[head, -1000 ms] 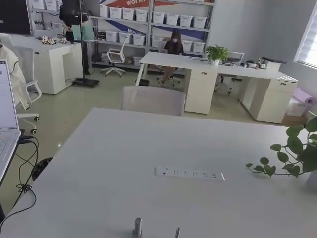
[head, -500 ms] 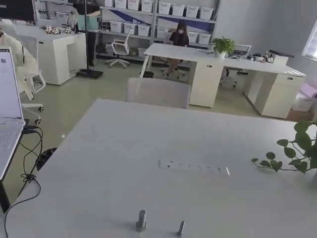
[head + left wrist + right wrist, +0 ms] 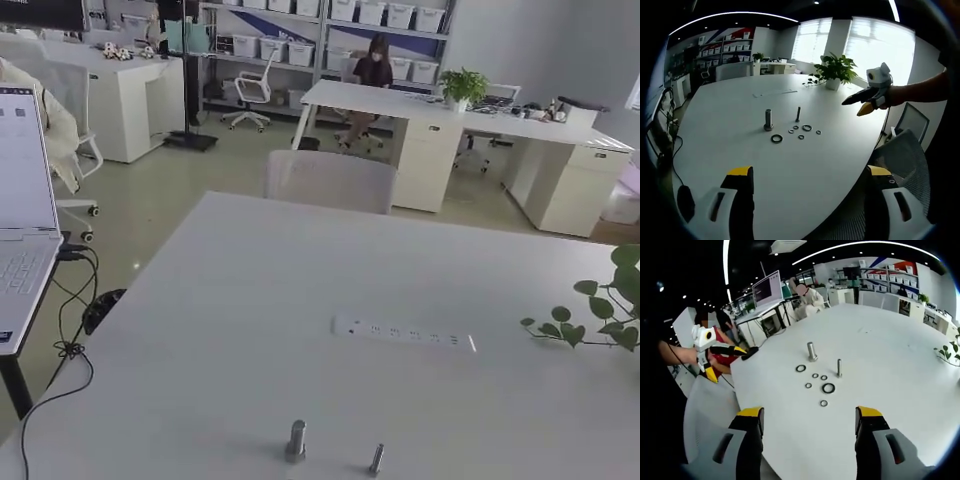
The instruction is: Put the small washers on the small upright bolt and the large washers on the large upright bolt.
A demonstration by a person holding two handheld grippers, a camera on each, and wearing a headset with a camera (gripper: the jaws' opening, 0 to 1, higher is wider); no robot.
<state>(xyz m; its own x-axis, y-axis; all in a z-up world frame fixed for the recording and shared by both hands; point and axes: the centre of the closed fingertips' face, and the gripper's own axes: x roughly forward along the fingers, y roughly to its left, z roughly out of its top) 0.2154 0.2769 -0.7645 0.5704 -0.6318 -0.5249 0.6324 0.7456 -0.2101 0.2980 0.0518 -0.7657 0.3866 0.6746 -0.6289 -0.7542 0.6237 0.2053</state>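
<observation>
Left gripper (image 3: 808,172) and right gripper (image 3: 809,412) are hovering, jaws released; flat washers (image 3: 828,388) mid-frame beside the bolts (image 3: 811,351) are likely needing rim pinches.

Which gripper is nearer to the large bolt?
Left, probably by little. The left gripper faces the large bolt in front of the small bolt; the right gripper sees it beyond the small bolt and washers.

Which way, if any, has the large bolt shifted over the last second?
No. The large bolt keeps its place relative to the power strip and the small bolt; the whole view shifted instead.
</observation>
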